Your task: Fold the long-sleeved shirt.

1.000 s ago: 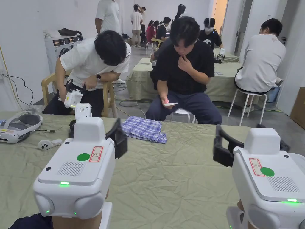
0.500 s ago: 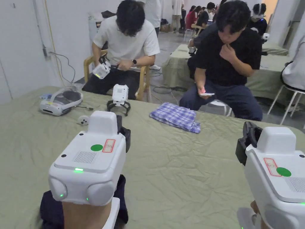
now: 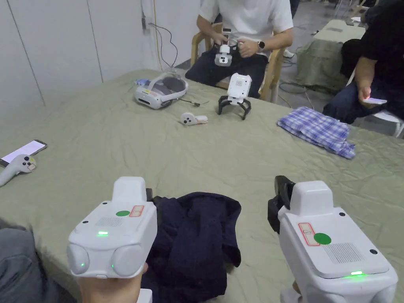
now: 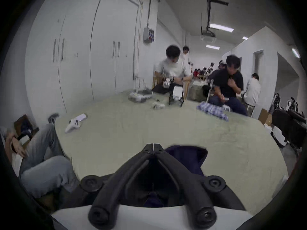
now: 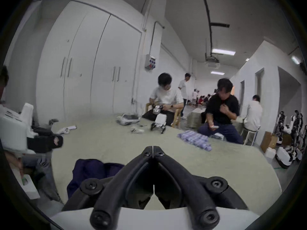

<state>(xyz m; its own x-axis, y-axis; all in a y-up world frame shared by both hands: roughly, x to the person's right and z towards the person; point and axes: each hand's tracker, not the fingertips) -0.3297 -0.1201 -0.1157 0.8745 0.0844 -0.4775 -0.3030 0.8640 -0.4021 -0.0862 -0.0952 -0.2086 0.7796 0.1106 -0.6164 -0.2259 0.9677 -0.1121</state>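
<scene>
A dark navy long-sleeved shirt [image 3: 197, 236] lies crumpled at the near edge of the green-covered table [image 3: 221, 165]. In the head view my left gripper [image 3: 150, 195] hovers at the shirt's left side and my right gripper [image 3: 279, 197] stands a little to its right, apart from it. In the left gripper view the left gripper [image 4: 153, 146] has its jaws closed tip to tip with nothing between them, and the shirt [image 4: 186, 157] is just right of them. The right gripper [image 5: 152, 148] is shut and empty too, with the shirt [image 5: 89, 168] to its lower left.
A folded plaid shirt [image 3: 315, 130] lies at the far right. A headset [image 3: 159, 90], a small controller [image 3: 193, 118] and a spare gripper [image 3: 236, 92] stand at the far side. A phone [image 3: 23, 152] and a controller [image 3: 15, 165] lie at the left. People sit beyond the table.
The head camera has swung down and to the left, so the navy shirt at the near edge now shows between the grippers. Both grippers stay shut.
</scene>
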